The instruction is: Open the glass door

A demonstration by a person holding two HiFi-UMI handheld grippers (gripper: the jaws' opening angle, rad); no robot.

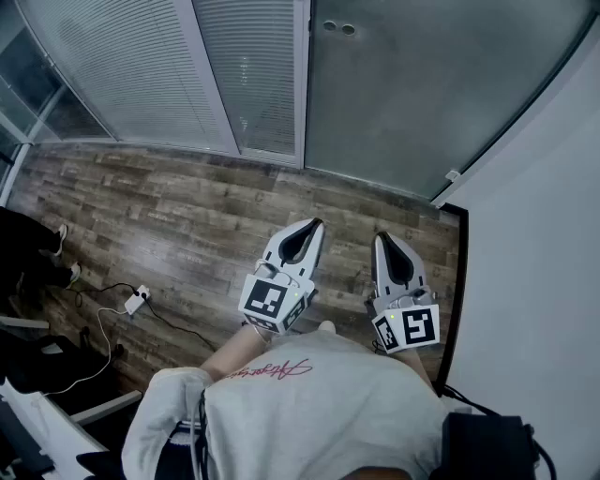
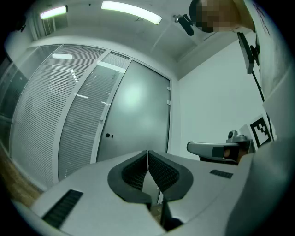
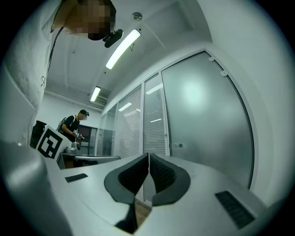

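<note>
The frosted glass door (image 1: 412, 84) stands closed ahead, with two small round lock fittings (image 1: 337, 28) near its left edge. They also show in the left gripper view (image 2: 109, 135) and in the right gripper view (image 3: 178, 145). My left gripper (image 1: 314, 225) and right gripper (image 1: 382, 237) are held side by side over the wood floor, well short of the door and pointing at it. Both are shut with nothing between the pads, as seen on the left gripper (image 2: 147, 154) and the right gripper (image 3: 149, 156) in their own views.
Glass partitions with slatted blinds (image 1: 141, 75) run left of the door. A white wall (image 1: 534, 234) closes the right side. A power strip with cables (image 1: 136, 300) lies on the wood floor (image 1: 169, 216) at left. Another person (image 3: 73, 126) stands far off.
</note>
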